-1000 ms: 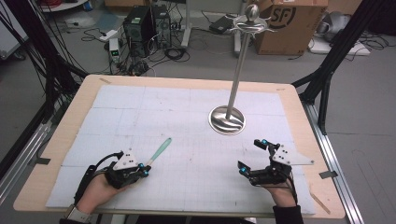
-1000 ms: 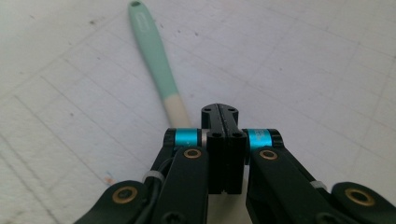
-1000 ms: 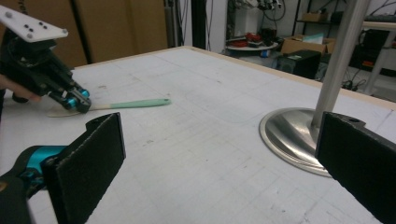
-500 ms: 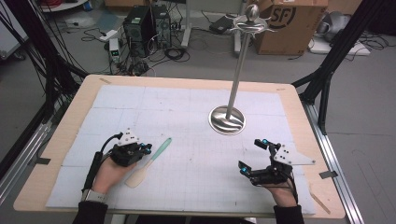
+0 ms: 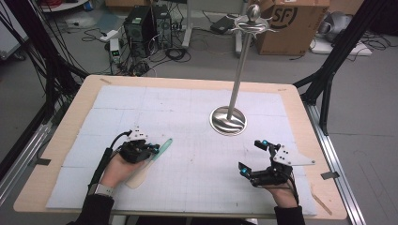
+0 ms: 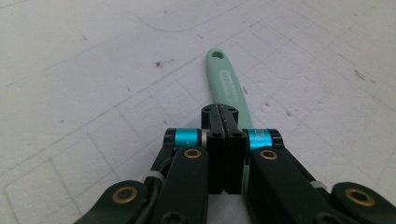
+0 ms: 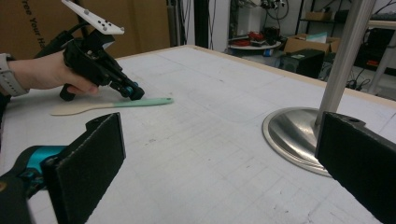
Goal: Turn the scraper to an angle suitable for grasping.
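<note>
Spatula (image 5: 149, 159), mint handle and pale blade, lies flat on the table mat (image 5: 187, 122) under the left gripper (image 5: 154, 147) in the high view; the right gripper (image 5: 251, 157) rests apart, jaws spread, near the metal stand (image 5: 228, 119). Left gripper view: jaws pressed together above the handle, none of it between them. Right gripper view: same closed jaws beside the handle. Risk: closed jaws cannot grasp and may push it away. No containers present.

Spatula (image 5: 155, 157) left of stand (image 5: 228, 120)
</note>
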Available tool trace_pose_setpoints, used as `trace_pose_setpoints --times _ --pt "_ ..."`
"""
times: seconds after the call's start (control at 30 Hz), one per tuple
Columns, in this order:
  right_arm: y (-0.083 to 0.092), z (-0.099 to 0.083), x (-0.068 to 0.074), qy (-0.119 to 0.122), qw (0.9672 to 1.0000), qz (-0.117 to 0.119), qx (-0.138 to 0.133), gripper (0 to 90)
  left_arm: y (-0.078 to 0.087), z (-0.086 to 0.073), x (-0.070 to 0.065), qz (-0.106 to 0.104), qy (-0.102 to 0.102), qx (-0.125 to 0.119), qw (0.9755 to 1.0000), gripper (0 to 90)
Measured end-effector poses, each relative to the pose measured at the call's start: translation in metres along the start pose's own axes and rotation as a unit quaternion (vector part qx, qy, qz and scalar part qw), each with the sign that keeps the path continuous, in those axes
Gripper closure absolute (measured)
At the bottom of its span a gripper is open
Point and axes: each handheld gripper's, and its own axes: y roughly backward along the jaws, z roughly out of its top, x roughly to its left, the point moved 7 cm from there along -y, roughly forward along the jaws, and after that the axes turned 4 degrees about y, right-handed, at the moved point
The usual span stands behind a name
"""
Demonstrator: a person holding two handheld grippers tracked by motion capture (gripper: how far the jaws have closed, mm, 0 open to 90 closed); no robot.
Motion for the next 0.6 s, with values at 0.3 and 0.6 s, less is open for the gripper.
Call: trace_pose_setpoints --times 0.3,0.6 --pt "-0.001 0.000 0.001 0.001 1.0000 -0.002 0.000 0.5 0.003 -0.007 -0.028 -0.049 -0.047 0.020 0.9975 89.9" --pt "-0.001 0.000 0.001 0.000 1.0000 -0.001 0.001 0.6 0.006 -0.013 -0.054 -0.092 -0.103 0.032 0.9899 89.9"
